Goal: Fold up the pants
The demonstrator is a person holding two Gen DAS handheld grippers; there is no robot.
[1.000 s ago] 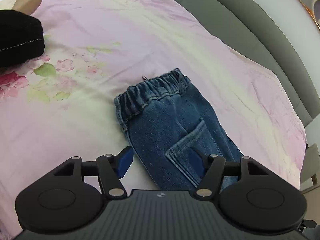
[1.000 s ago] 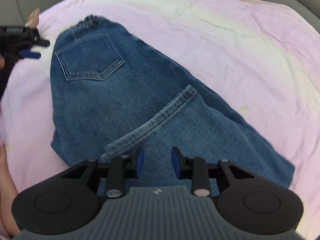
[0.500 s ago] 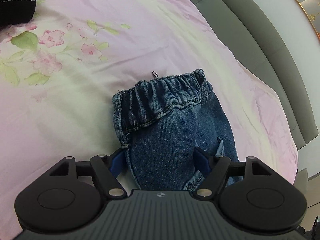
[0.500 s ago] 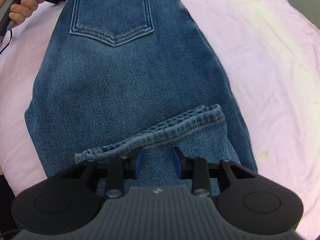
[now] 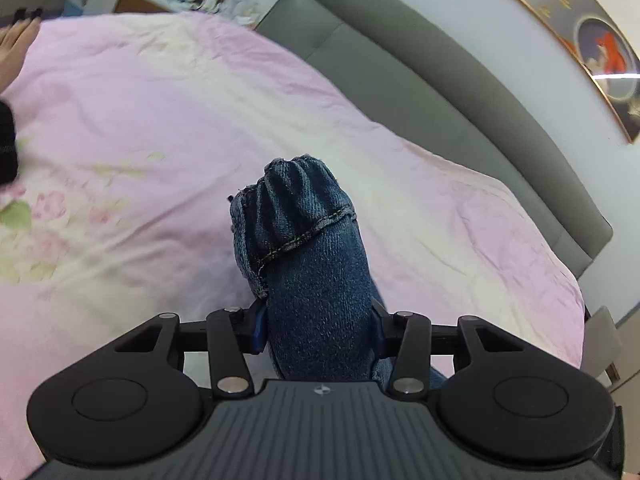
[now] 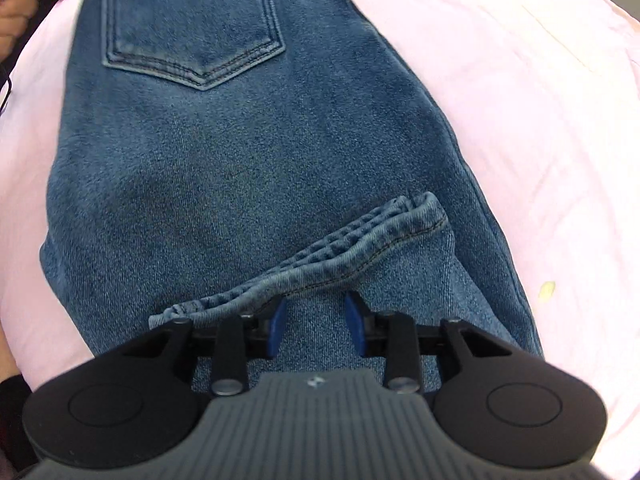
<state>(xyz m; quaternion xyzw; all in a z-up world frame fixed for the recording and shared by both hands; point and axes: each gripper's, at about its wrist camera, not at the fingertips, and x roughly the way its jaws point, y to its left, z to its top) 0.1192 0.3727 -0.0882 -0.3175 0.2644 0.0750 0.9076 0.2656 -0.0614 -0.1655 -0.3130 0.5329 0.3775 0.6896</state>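
A: Item one, the garment?

B: Small blue denim pants with an elastic waistband point(image 6: 248, 168), lying on a pink floral cotton bedspread point(image 5: 160, 120). Back pocket point(image 6: 192, 36) up; one leg end doubled over the body, its stitched hem point(image 6: 320, 276) crossing the seat.

A: Item two, left gripper?

B: Left gripper point(image 5: 318, 328), black with blue pads, pinching the gathered waistband end; the denim bunches into a thick roll that rises between the jaws, clear of the bedspread.

A: Item three, right gripper?

B: Right gripper point(image 6: 315, 322), jaws part way closed and straddling the folded leg just behind the hem. Whether the pads actually bite the cloth, I cannot tell; a gap of flat denim shows between them.

A: Handling note for the fold in hand?

B: Likely bringing waistband toward hem. Keep the left pinch firm, since the bunch is thick and could slip. Carry it low and straight along the garment's length so the layers do not skew. Hold the right end down as an anchor. Lay the waistband edge square with the hem before letting go.

A: Other entries?

B: Grey padded headboard point(image 5: 460, 92), beyond the bedspread.
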